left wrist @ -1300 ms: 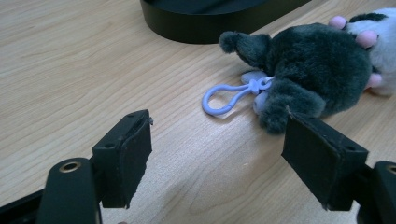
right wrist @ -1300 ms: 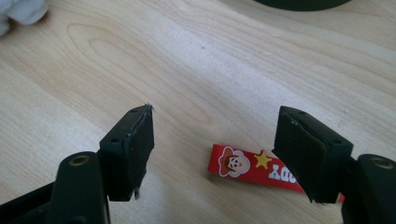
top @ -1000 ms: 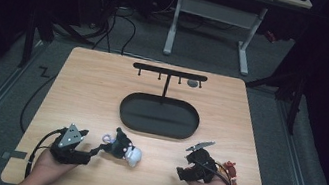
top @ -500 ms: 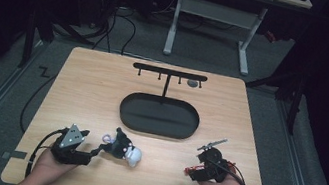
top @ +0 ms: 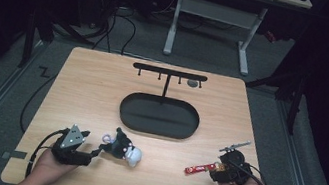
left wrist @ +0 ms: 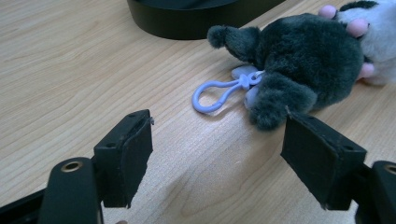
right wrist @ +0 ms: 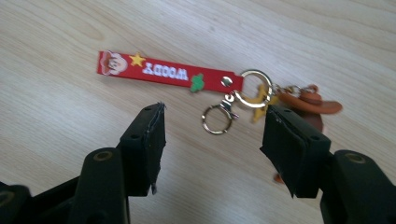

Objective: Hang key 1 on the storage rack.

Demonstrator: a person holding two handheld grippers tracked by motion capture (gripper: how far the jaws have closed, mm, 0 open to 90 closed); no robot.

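Two open grippers, plush keychain [left wrist: 303, 65], red keychain [right wrist: 170, 73], black tray [top: 159, 116] beyond.

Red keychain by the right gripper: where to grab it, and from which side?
Grip the red strap across its narrow width, coming straight down with the right gripper, whose jaws stand open above it. The strap lies flat on the table, long and thin, so its edges offer firmer purchase than the loose metal rings.

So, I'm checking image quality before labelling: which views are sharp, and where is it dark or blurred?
High view: wooden table evenly lit, surroundings nearly black. Left gripper view: lilac plastic clip sharp, near jaws slightly soft. Right gripper view: red rubber key strap readable, brown hat charm blurred.
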